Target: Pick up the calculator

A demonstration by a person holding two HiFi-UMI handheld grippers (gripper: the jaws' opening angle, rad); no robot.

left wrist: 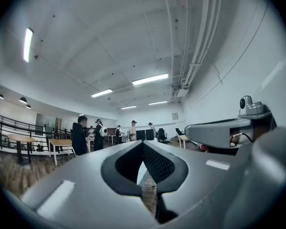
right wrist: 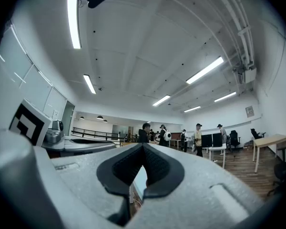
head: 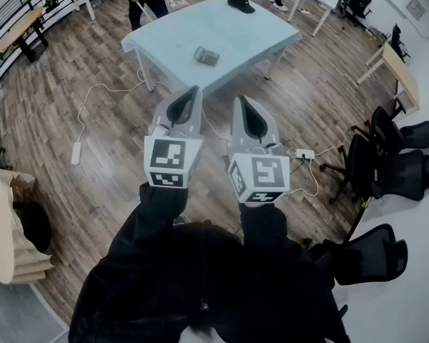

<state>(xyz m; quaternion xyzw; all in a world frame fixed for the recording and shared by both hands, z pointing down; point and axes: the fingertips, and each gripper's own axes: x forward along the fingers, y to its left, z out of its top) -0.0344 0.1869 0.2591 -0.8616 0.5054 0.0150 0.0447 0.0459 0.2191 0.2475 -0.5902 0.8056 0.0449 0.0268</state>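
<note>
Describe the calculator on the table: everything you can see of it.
The calculator is a small, flat, dark grey rectangle with what looks like a grid of keys; finer detail is too small to tell. It lies flat, askew to the edges of the pale table, toward the near side of its top. Only the table touches it.

A black cap [head: 241,3] lies at the far end of a pale table [head: 254,34]. Black office chairs [head: 393,170] cluster at the right, a white power strip [head: 304,153] on the floor [head: 107,131] nearby.
</note>
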